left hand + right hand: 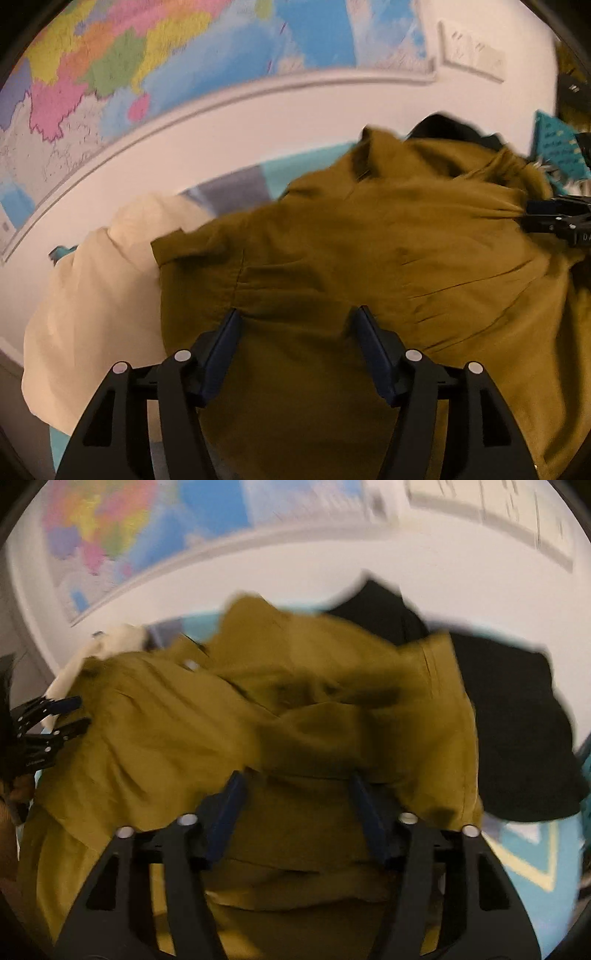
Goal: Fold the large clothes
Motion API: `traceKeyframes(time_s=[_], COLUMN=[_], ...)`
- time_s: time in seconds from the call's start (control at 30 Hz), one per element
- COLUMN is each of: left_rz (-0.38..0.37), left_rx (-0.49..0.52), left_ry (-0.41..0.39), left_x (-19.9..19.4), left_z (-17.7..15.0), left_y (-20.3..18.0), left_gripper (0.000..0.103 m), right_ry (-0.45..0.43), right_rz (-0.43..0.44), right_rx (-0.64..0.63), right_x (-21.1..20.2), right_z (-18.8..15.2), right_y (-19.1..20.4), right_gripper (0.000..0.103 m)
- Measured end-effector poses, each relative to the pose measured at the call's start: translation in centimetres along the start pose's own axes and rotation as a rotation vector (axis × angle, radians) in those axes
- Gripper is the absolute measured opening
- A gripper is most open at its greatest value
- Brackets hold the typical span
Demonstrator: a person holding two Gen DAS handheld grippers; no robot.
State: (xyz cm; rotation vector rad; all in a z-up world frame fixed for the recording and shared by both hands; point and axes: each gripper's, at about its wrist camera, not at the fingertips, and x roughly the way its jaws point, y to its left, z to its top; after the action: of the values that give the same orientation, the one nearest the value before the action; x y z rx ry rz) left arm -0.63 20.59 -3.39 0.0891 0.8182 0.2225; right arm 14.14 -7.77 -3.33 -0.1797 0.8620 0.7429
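Mustard garment (369,251) lies bunched lengthwise between both grippers, fingers apart on each

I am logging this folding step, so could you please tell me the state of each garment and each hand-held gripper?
Mustard garment: crumpled, unfolded.
Cream garment: bunched, partly under the mustard one.
Black garment: heaped behind the mustard one.
Left hand-held gripper: open, over mustard cloth.
Right hand-held gripper: open, over mustard cloth.
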Motion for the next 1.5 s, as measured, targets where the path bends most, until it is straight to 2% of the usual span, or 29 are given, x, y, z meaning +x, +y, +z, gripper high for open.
traceKeyframes(time_s=[0.03, 0.1, 0.17, 0.3, 0.37, 0.43, 0.53, 0.63, 0.7, 0.73, 0.8, 0.9, 1.1, 1.13, 1.2, 1.23, 1.3, 1.43, 1.5], left_rz=[0.007, 0.036, 0.041, -0.007, -0.027, -0.04, -0.063, -0.082, -0.142, -0.181, -0.209, -0.281, -0.366, -0.381, -0.425, -0.42, -0.447, -0.646, -0.702], left_rx=[-0.004, 0.011, 0.016, -0.056, -0.086, -0.108, -0.142, -0.166, -0.179, -0.187, -0.206, -0.257, -0.281, -0.284, -0.29, -0.275, -0.26, -0.295, -0.298], left_ry=[0.012, 0.023, -0.005, -0.041, -0.059, -0.064, -0.059, -0.036, -0.03, -0.031, -0.02, 0.037, 0.069, 0.085, 0.123, 0.114, 0.117, 0.133, 0.135], left_x=[0.5, 0.9, 0.1, -1.9, -3.5, -4.7, -6.6, -7.8, -8.8, -9.4, -9.7, -9.8, -10.9, -10.8, -10.5, -10.7, -10.8, -11.0, -11.0], left_z=[-0.1, -0.1, -0.2, -1.1, -2.0, -3.1, -5.4, -7.8, -9.7, -10.8, -12.1, -14.3, -17.3, -17.6, -18.3, -18.5, -18.6, -18.9, -19.0], left_y=[0.0, -0.4, -0.4, 1.1, 2.0, 2.7, 3.5, 4.0, 4.3, 4.5, 4.6, 4.3, 3.1, 3.0, 2.4, 1.9, 1.4, 0.3, -0.5], left_gripper=[0.062, 0.062, 0.063, 0.065, 0.067, 0.069, 0.071, 0.076, 0.078, 0.083, 0.084, 0.084, 0.085, 0.09, 0.091, 0.093, 0.094, 0.094, 0.094], right_ry=[0.015, 0.002, -0.014, -0.078, -0.094, -0.099, -0.099, -0.096, -0.092, -0.089, -0.088, -0.069, -0.033, -0.024, -0.02, -0.031, -0.033, -0.025, -0.03], right_rz=[0.007, 0.023, 0.012, 0.061, 0.075, 0.103, 0.095, 0.106, 0.101, 0.101, 0.11, 0.186, 0.205, 0.203, 0.216, 0.218, 0.265, 0.351, 0.396], right_rx=[0.023, 0.038, 0.041, 0.044, 0.043, 0.048, 0.058, 0.119, 0.17, 0.193, 0.241, 0.287, 0.261, 0.258, 0.255, 0.25, 0.246, 0.239, 0.251], right_x=[0.5, 0.0, -1.1, -4.9, -6.6, -8.4, -10.3, -12.1, -13.0, -13.4, -14.3, -14.8, -14.7, -14.5, -14.2, -14.3, -14.4, -14.2, -14.0], right_z=[-0.1, -0.3, -0.3, -1.5, -2.2, -3.6, -6.0, -8.9, -10.8, -11.9, -13.6, -15.8, -18.1, -18.4, -18.9, -19.1, -19.4, -19.6, -19.6], right_y=[-0.5, -0.7, -0.6, -0.7, -0.9, -1.1, -1.6, -3.1, -4.4, -4.9, -6.0, -6.5, -5.0, -4.8, -4.5, -4.4, -4.1, -3.5, -3.6], right_gripper=[0.049, 0.05, 0.062, 0.064, 0.07, 0.071, 0.082, 0.084, 0.085, 0.085, 0.085, 0.086, 0.086, 0.086, 0.087, 0.088, 0.088, 0.088, 0.088])
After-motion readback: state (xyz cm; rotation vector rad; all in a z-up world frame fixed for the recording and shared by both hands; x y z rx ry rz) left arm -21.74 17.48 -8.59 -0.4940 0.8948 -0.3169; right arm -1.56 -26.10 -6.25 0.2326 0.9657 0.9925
